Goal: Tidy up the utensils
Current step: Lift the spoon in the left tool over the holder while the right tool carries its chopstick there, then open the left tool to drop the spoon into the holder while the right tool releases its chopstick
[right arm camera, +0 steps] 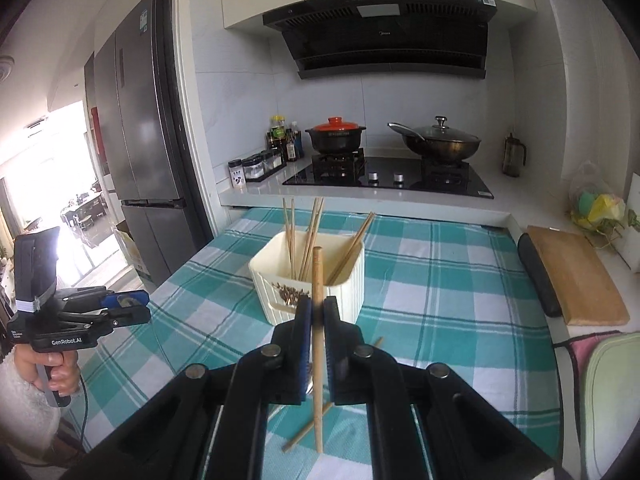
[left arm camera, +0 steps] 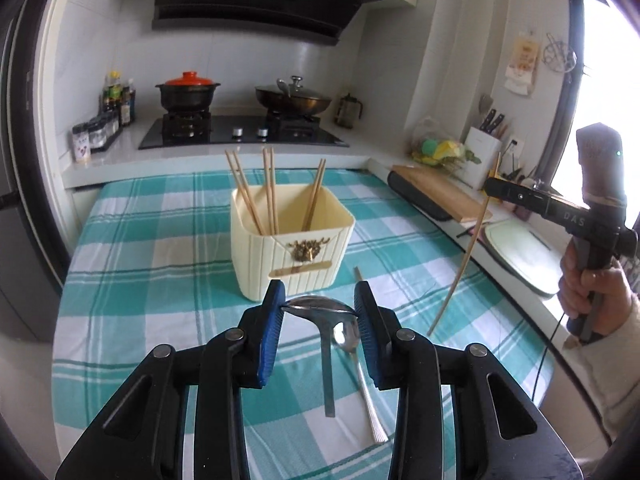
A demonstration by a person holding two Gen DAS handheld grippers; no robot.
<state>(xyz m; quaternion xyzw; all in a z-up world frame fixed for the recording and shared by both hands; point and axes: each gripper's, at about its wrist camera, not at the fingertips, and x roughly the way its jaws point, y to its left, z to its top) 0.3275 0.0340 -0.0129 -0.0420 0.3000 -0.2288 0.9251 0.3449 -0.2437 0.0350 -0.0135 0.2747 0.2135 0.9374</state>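
Nearest the left camera, the left gripper (left arm camera: 319, 307) pinches a steel spoon (left arm camera: 318, 305) by the rim of its bowl, the handle hanging down clear of the checked tablecloth (left arm camera: 160, 264). Just beneath and to its right a second spoon (left arm camera: 360, 372) lies flat on the cloth toward the near edge. In the right view, the right gripper (right arm camera: 316, 312) stands closed on a single chopstick (right arm camera: 318, 344), held roughly upright with its lower end dangling; another chopstick (right arm camera: 306, 430) lies slanted on the cloth under it.

Further in, near the middle of the table, sits the cream utensil holder (left arm camera: 292, 240), with several chopsticks (left arm camera: 270, 192) leaning inside against its walls. Beyond the far edge run the counter and the hob (left arm camera: 244, 132) with its two pots.

The step in hand looks like carrying: both tools are loaded and neither piece is in the holder yet. Next, each needs bringing over the holder's open top, tipped so the long end points down, then released without knocking the sticks already standing there. The spoon's grip on a curved rim looks slippery, so a slow, level carry seems wise.
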